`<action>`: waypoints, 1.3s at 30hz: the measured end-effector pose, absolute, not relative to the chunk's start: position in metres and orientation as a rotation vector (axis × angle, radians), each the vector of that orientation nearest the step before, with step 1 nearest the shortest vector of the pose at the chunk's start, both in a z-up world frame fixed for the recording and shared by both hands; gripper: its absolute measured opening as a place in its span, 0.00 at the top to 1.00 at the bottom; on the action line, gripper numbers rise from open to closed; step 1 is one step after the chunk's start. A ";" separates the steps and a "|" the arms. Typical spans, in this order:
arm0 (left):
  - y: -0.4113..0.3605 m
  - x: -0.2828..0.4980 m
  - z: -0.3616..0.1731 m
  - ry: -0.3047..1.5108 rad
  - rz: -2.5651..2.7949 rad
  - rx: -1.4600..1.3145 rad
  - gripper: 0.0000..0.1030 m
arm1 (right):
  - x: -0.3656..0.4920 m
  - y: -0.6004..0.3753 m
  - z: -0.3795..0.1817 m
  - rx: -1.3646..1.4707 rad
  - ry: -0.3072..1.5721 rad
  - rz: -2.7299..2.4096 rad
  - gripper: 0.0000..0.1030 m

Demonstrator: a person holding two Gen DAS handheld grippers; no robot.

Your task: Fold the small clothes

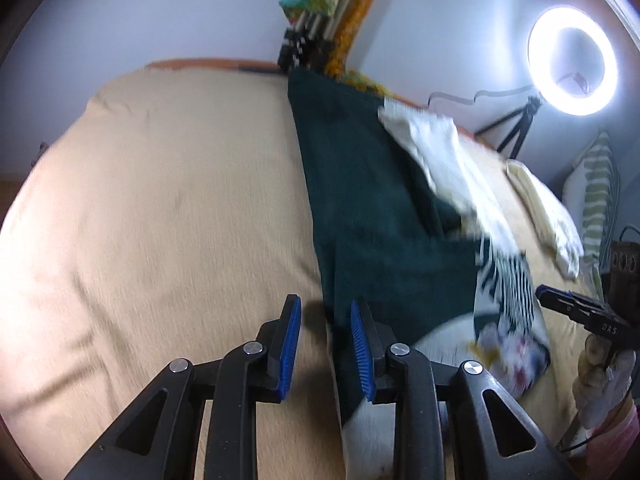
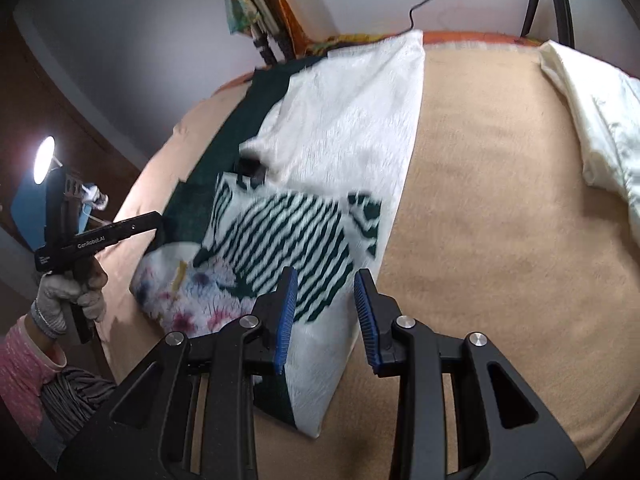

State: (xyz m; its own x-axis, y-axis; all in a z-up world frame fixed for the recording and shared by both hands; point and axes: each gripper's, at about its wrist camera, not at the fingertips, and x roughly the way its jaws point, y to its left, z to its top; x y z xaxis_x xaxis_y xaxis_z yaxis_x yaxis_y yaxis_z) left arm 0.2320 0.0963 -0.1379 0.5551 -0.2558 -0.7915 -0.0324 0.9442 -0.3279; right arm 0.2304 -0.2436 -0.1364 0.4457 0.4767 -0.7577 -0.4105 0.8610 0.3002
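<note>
A small garment, dark green (image 1: 360, 200) with a white part (image 2: 352, 120) and a green-striped print (image 2: 288, 232), lies lengthwise on the tan bed cover (image 1: 160, 200). My left gripper (image 1: 326, 344) is open just above the garment's near left edge, holding nothing. My right gripper (image 2: 326, 312) is open over the garment's near white end, holding nothing. The left gripper also shows in the right wrist view (image 2: 100, 236), held by a gloved hand (image 2: 68, 296). The right gripper's tip shows in the left wrist view (image 1: 576, 308).
A cream cloth (image 2: 600, 120) lies on the bed at the right. A ring light on a tripod (image 1: 572, 60) stands beyond the bed. Colourful fabric (image 1: 340, 12) hangs at the wall. A striped pillow (image 1: 596, 196) leans at the far right.
</note>
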 end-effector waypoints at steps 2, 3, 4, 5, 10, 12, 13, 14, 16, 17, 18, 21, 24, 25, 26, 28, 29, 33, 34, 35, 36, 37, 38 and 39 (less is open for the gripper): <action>0.102 0.244 -0.128 0.945 -0.129 -0.332 0.70 | 0.240 -0.248 -0.126 0.084 0.931 0.533 0.68; 0.104 0.253 -0.124 0.928 -0.124 -0.336 0.68 | 0.246 -0.249 -0.121 0.083 0.919 0.524 0.68; 0.107 0.261 -0.120 0.911 -0.120 -0.340 0.67 | 0.253 -0.250 -0.118 0.080 0.911 0.515 0.68; 0.110 0.270 -0.117 0.900 -0.116 -0.344 0.64 | 0.259 -0.250 -0.116 0.076 0.906 0.506 0.67; 0.125 0.329 -0.114 0.875 -0.104 -0.404 0.49 | 0.308 -0.252 -0.107 0.078 0.880 0.468 0.49; 0.127 0.348 -0.116 0.865 -0.099 -0.413 0.49 | 0.331 -0.251 -0.106 0.075 0.872 0.455 0.49; 0.128 0.359 -0.117 0.864 -0.099 -0.414 0.49 | 0.344 -0.251 -0.106 0.073 0.870 0.446 0.49; 0.128 0.368 -0.119 0.864 -0.096 -0.414 0.49 | 0.356 -0.251 -0.107 0.073 0.869 0.435 0.49; 0.127 0.391 -0.126 0.870 -0.087 -0.403 0.48 | 0.378 -0.250 -0.111 0.080 0.871 0.420 0.49; 0.127 0.398 -0.129 0.872 -0.082 -0.401 0.48 | 0.392 -0.249 -0.114 0.084 0.872 0.406 0.49; 0.127 0.406 -0.133 0.876 -0.079 -0.401 0.48 | 0.402 -0.249 -0.117 0.087 0.873 0.395 0.49; 0.126 0.427 -0.144 0.895 -0.068 -0.399 0.48 | 0.434 -0.242 -0.124 0.073 0.878 0.370 0.49; 0.127 0.443 -0.152 0.899 -0.051 -0.386 0.48 | 0.459 -0.232 -0.129 0.041 0.884 0.363 0.49; 0.127 0.448 -0.153 0.897 -0.048 -0.379 0.48 | 0.466 -0.229 -0.130 0.035 0.883 0.361 0.49; 0.127 0.452 -0.154 0.895 -0.046 -0.374 0.48 | 0.473 -0.226 -0.130 0.031 0.882 0.359 0.49; 0.126 0.460 -0.155 0.894 -0.048 -0.370 0.48 | 0.485 -0.222 -0.129 0.032 0.875 0.355 0.49; 0.126 0.464 -0.155 0.895 -0.052 -0.365 0.48 | 0.491 -0.220 -0.128 0.034 0.871 0.352 0.49; 0.121 0.481 -0.157 0.895 -0.052 -0.329 0.51 | 0.508 -0.216 -0.128 0.050 0.861 0.343 0.49; 0.120 0.484 -0.158 0.895 -0.052 -0.321 0.51 | 0.510 -0.217 -0.129 0.059 0.861 0.343 0.51; 0.118 0.487 -0.158 0.895 -0.053 -0.313 0.54 | 0.513 -0.217 -0.130 0.070 0.863 0.346 0.54; 0.117 0.488 -0.159 0.894 -0.052 -0.306 0.60 | 0.515 -0.216 -0.132 0.077 0.866 0.350 0.57; 0.116 0.490 -0.159 0.892 -0.052 -0.298 0.65 | 0.516 -0.214 -0.133 0.077 0.871 0.355 0.63; 0.114 0.491 -0.160 0.891 -0.052 -0.292 0.73 | 0.517 -0.211 -0.135 0.070 0.874 0.360 0.73; 0.113 0.492 -0.160 0.890 -0.055 -0.283 0.78 | 0.517 -0.208 -0.137 0.056 0.879 0.364 0.78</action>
